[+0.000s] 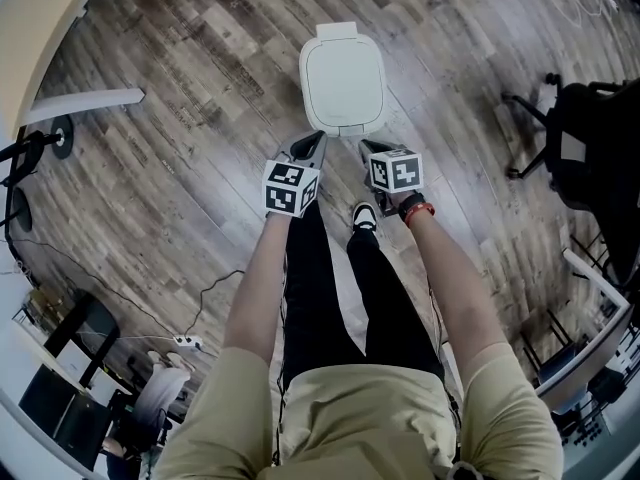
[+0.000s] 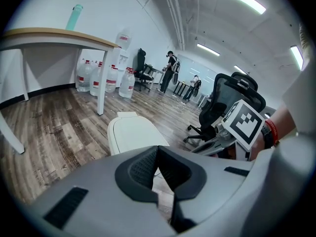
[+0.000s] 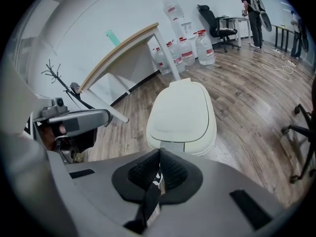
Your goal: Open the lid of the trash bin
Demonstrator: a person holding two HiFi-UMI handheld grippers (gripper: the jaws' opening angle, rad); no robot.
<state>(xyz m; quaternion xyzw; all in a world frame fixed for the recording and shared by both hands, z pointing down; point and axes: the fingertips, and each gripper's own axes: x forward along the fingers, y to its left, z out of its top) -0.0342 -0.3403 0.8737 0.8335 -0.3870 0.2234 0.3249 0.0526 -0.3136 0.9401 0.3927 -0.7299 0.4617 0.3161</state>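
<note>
Both forearms stretched forward, side by side. Left gripper (image 1: 310,144) and right gripper (image 1: 370,149) each with jaws pressed together, nothing between. Just beyond the tips, at 12 o'clock: one white trash bin (image 1: 341,78), its lid (image 1: 341,63) lying flat and closed. Seen from the right gripper view, not the left: one grey front tab (image 3: 173,147) below the lid's edge. Head view only: one shoe (image 1: 364,216) between the arms.
</note>
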